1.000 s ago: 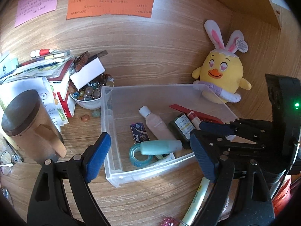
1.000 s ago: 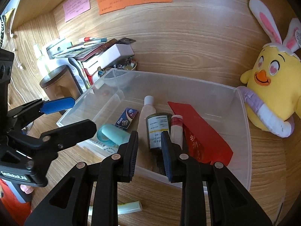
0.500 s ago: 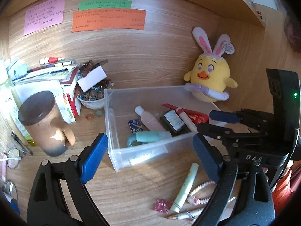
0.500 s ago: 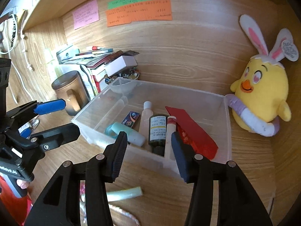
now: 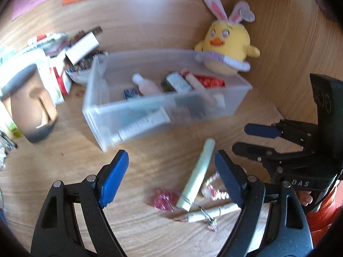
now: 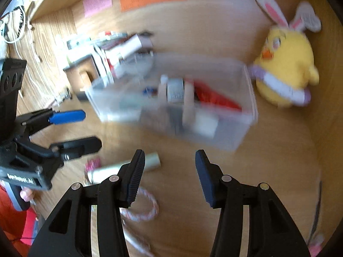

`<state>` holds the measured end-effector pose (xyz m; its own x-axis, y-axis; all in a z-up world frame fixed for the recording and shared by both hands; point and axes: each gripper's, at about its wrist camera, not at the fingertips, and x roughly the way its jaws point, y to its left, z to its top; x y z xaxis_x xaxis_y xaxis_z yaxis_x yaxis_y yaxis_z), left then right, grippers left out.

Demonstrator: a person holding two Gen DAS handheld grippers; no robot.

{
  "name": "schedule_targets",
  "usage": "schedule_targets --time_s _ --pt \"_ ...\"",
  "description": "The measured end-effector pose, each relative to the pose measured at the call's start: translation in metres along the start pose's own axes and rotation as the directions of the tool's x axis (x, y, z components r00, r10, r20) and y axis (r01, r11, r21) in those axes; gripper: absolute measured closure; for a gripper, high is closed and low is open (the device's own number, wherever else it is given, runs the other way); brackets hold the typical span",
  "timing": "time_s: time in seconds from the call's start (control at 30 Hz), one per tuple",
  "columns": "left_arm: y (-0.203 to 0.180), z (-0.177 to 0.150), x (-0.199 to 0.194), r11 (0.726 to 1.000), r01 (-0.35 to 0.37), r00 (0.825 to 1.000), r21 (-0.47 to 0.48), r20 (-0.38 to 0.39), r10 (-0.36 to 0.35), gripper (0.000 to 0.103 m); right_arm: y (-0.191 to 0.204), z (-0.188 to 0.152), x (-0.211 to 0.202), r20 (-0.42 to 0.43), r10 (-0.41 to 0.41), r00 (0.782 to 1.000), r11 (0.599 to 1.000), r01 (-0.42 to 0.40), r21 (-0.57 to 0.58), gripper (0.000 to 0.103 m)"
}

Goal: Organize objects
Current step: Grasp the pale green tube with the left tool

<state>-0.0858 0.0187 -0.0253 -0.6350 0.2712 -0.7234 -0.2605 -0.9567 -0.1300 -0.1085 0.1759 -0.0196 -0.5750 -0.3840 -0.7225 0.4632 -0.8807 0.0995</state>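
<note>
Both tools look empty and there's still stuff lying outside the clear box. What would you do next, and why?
Probably lower the left tool onto the pale green tube. Its jaws are wide open and empty, the tube lies on the desk almost between them, outside the clear bin, and the right tool is open and empty too.

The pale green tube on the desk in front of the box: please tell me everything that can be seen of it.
The tube is long, slim and pale green, plastic by its look, with a flat far end. It lies flat on the wooden desk, outside the clear box, its far end pointing toward the box. Its near end sits beside a pink trinket and a cream pen, and a thin wire seems to cross it there. No gripper touches it.
</note>
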Motion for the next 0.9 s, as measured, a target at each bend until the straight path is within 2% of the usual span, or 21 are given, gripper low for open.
schedule_targets --time_s 0.17,0.27,0.4,0.47,0.6,0.77,0.87,0.9 --pt "-0.004 -0.009 0.012 1.000 0.016 0.998 0.007 -0.053 -0.015 0.022 0.002 -0.029 0.008 -0.081 -0.001 0.997 1.000 0.000 -0.013 0.058" --pt "-0.006 -0.010 0.017 1.000 0.021 0.997 0.010 -0.075 -0.020 0.022 0.005 -0.038 0.007 -0.083 -0.028 0.996 0.999 0.025 -0.039 0.060" --pt "-0.011 -0.008 0.024 0.999 0.016 0.996 0.037 -0.090 -0.013 0.023 0.005 -0.041 0.005 -0.081 -0.036 0.996 0.998 0.032 -0.051 0.086" --pt "-0.014 -0.007 0.029 0.999 0.015 0.995 0.052 -0.102 -0.010 0.028 0.000 -0.042 0.004 -0.079 -0.044 0.996 0.998 0.040 -0.048 0.090" --pt "-0.018 -0.007 0.038 0.997 0.021 0.991 0.074 -0.135 -0.011 0.044 -0.015 -0.043 0.001 -0.073 -0.095 0.993 0.995 0.093 -0.034 0.091" --pt "-0.026 -0.007 0.043 0.993 0.016 0.991 0.121 -0.132 0.000 0.050 -0.040 -0.037 -0.002 -0.073 -0.174 0.982 0.985 0.174 -0.005 0.091" --pt "-0.031 -0.006 0.046 0.988 0.006 0.992 0.154 -0.123 0.014 0.057 -0.047 -0.032 -0.004 -0.081 -0.144 0.986 0.989 0.146 0.022 0.088" --pt "-0.032 -0.005 0.047 0.986 0.008 0.992 0.165 -0.122 0.012 0.063 -0.048 -0.031 -0.006 -0.088 -0.117 0.989 0.992 0.120 0.031 0.082"
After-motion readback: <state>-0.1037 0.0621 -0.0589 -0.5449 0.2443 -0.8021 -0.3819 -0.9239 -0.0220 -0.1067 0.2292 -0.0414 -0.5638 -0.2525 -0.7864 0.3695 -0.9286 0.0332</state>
